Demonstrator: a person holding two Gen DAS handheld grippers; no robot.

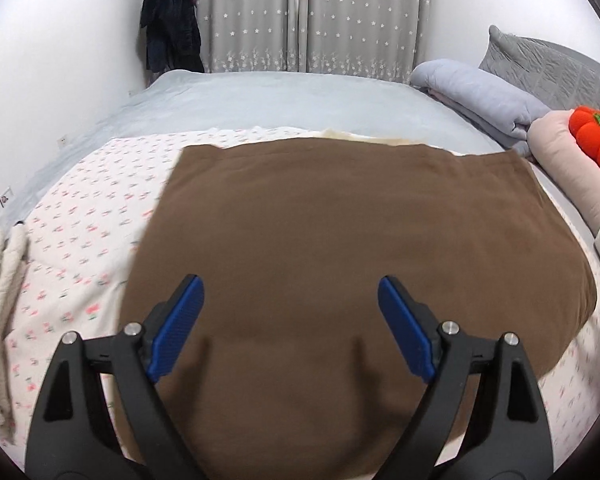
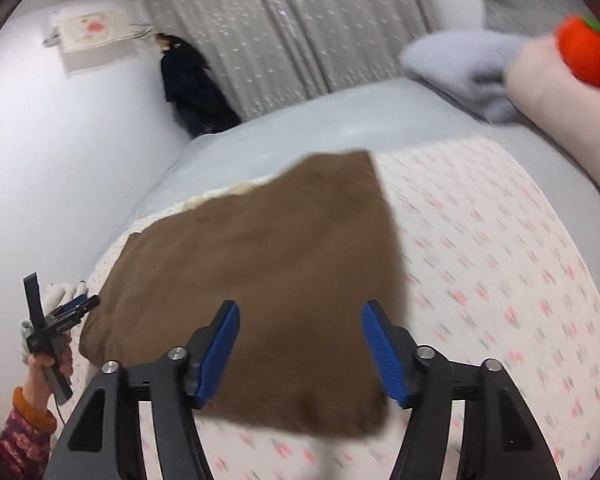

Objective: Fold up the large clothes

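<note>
The brown garment point(image 1: 340, 240) lies flat on the floral sheet point(image 1: 80, 220) of the bed point(image 1: 260, 96), already folded into a neat rectangle, so the job looks mostly done; perhaps one more fold or a smoothing remains. The left gripper point(image 1: 291, 300) hovers above its near edge, fingers wide apart, holding nothing. The right gripper point(image 2: 300, 324) hangs over the near corner, fingers apart too, empty.
</note>
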